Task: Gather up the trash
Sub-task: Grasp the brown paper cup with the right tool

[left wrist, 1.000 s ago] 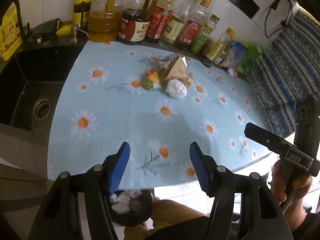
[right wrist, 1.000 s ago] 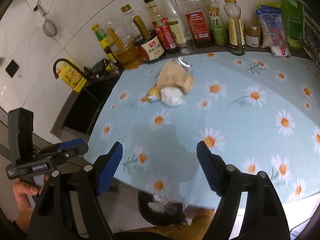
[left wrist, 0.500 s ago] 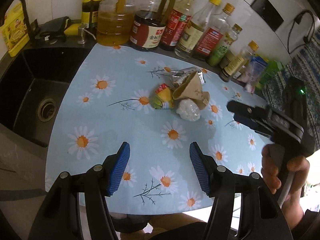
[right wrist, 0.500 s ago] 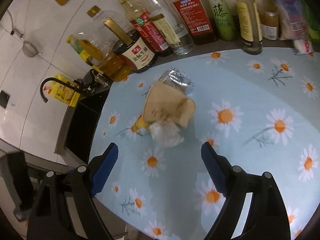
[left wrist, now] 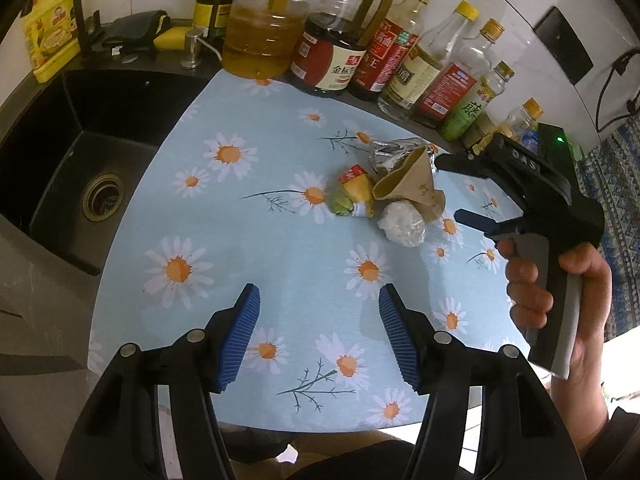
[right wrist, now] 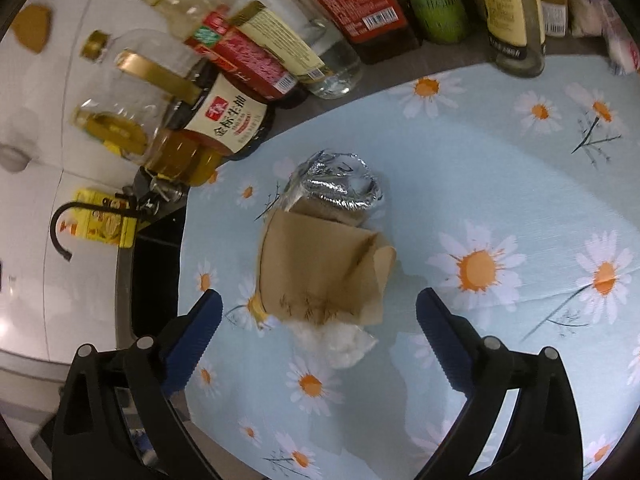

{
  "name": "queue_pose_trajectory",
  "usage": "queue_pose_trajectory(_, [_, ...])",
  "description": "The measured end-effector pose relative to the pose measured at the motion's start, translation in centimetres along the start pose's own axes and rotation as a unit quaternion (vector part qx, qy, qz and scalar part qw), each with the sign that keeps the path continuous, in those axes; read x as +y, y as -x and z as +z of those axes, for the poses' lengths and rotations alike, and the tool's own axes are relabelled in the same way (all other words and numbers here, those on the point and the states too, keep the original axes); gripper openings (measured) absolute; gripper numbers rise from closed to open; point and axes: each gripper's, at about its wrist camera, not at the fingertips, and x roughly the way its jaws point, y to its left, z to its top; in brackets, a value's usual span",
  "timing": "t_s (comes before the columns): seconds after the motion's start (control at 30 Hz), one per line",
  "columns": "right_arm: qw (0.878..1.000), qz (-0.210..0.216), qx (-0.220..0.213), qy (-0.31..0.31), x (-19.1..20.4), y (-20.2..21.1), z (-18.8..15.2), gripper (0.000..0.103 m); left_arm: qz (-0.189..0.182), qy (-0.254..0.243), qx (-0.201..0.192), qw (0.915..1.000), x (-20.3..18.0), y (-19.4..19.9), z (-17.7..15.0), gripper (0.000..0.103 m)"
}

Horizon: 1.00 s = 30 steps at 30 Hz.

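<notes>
A small heap of trash lies on the daisy-print tablecloth (left wrist: 248, 248): a brown paper bag (left wrist: 412, 186) (right wrist: 320, 264), a crumpled silver foil wrapper (left wrist: 392, 150) (right wrist: 340, 180), a white plastic wad (left wrist: 402, 224) (right wrist: 336, 340) and a yellow-green snack packet (left wrist: 354, 198). My left gripper (left wrist: 318, 336) is open and empty near the table's front edge, short of the heap. My right gripper (right wrist: 316, 328) is open, its jaws on either side of the paper bag and the white wad, just above them. It also shows in the left wrist view (left wrist: 460, 188) at the heap's right side.
A row of oil, soy sauce and vinegar bottles (left wrist: 336, 52) (right wrist: 240, 92) stands along the back of the counter. A black sink (left wrist: 72, 148) with a tap lies to the left. A blue patterned cloth (left wrist: 616, 184) hangs at the right.
Both grippers have moved forward over the table. The right gripper has closed in on the heap and now straddles the paper bag. The bin below the table edge has left view.
</notes>
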Motion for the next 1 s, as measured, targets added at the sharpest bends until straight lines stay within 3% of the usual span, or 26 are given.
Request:
queue_pose_trajectory(0.37, [0.998,-0.043,0.027,-0.043,0.5,-2.4,1.3,0.096,-0.006,0.018,0.003,0.9998,1.6,-0.2,-0.3,0.06])
queue_pose_trajectory(0.47, [0.997,-0.048,0.035,-0.05,0.4,-2.8,1.3,0.09,-0.007,0.022,0.002,0.9997,2.0,-0.2,-0.2,0.06])
queue_pose_trajectory(0.53, [0.996,-0.057,0.041,-0.051,0.4,-3.1,1.2,0.08,-0.008,0.022,0.001,0.9997,2.1,-0.1,-0.1,0.06])
queue_pose_trajectory(1.0, [0.997,-0.039,0.029,-0.062,-0.7,-0.9,0.7,0.071,-0.011,0.002,0.003,0.9999,1.1,-0.4,0.7,0.06])
